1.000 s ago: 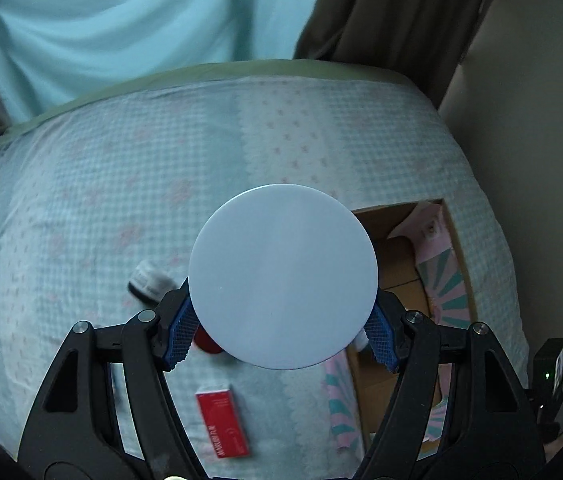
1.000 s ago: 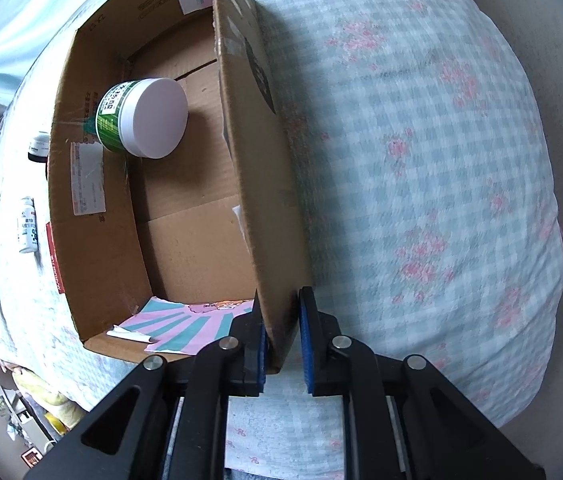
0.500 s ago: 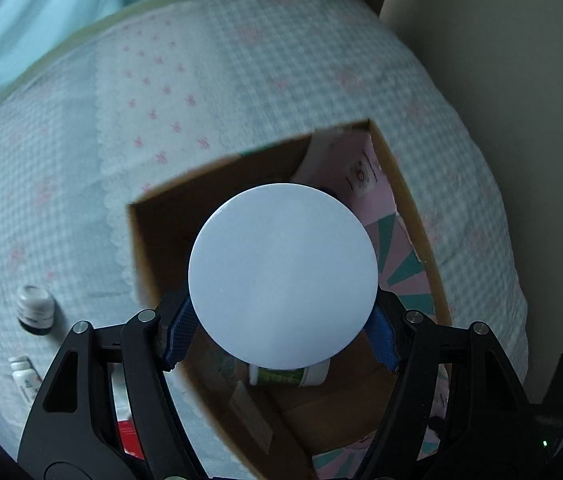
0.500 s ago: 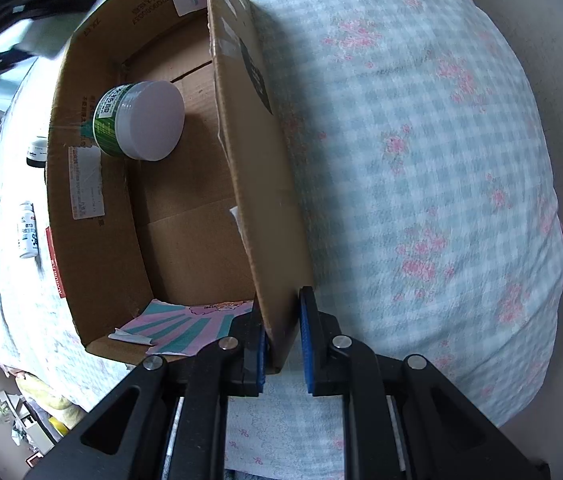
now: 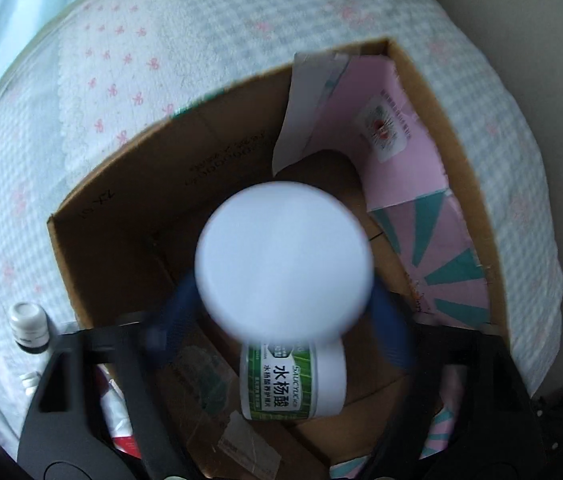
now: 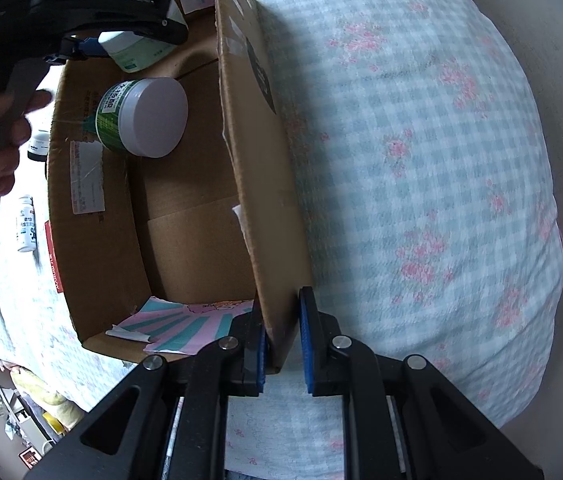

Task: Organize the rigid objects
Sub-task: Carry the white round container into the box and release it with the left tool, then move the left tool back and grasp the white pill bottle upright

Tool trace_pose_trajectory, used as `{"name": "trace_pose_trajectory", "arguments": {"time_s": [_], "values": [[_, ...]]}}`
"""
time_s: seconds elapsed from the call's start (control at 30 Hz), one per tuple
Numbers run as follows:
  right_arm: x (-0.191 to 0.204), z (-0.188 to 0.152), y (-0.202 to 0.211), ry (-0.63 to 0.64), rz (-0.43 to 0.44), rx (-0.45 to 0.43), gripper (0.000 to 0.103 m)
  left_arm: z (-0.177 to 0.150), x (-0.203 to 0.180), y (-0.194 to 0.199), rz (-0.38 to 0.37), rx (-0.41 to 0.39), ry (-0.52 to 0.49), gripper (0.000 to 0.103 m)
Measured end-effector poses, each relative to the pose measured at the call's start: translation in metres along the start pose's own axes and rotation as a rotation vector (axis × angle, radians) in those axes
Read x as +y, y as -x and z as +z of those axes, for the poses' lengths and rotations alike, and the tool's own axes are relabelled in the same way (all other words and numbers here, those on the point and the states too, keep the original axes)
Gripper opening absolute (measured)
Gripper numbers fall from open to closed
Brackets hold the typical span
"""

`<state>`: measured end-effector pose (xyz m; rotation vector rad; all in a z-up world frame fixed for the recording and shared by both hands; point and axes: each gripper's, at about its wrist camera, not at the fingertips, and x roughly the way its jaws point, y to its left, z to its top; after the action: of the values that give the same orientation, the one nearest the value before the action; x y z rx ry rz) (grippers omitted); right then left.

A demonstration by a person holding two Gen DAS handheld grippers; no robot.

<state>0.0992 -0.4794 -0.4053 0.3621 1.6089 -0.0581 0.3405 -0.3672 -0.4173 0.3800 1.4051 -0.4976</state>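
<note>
A cardboard box (image 5: 117,184) lies open on the bed. My left gripper (image 5: 281,312) hangs over the box with a white-lidded jar (image 5: 283,260) between its blurred fingers; the jaws look spread wider than before. In the right wrist view this jar (image 6: 133,50) sits between the left gripper's fingers (image 6: 81,48) above the box. A second green-labelled jar with a white lid (image 5: 293,380) lies on its side on the box floor (image 6: 141,118). My right gripper (image 6: 283,336) is shut on the box's side wall (image 6: 257,160).
A small white bottle with a dark base (image 5: 29,326) and a red packet (image 5: 121,420) lie on the checked bedspread left of the box. Another white bottle (image 6: 26,224) lies there too. A pink and teal paper (image 5: 421,208) lines the box's right side. A wall rises at right.
My left gripper has carried the jar from over the bedspread to over the box and lower into it. Its fingers now look blurred and wider apart. My right gripper keeps its hold.
</note>
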Motion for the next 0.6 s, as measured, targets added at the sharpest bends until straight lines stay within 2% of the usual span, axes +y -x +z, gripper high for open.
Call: {"name": "trace_pose_trajectory", "arguments": {"time_s": [0.07,0.4,0.6], "values": [[0.001,-0.001,0.0,-0.002,0.001,0.0,0.013,0.0,0.001,0.007,0.0,-0.03,0.01,0.103],[0.003,-0.003,-0.001,0.0,0.001,-0.001,0.013,0.001,0.01,0.018,-0.016,-0.017,0.026,0.103],[0.006,-0.004,0.0,0.003,-0.001,-0.003,0.013,-0.006,0.016,0.052,-0.027,-0.046,0.048,0.103]]}}
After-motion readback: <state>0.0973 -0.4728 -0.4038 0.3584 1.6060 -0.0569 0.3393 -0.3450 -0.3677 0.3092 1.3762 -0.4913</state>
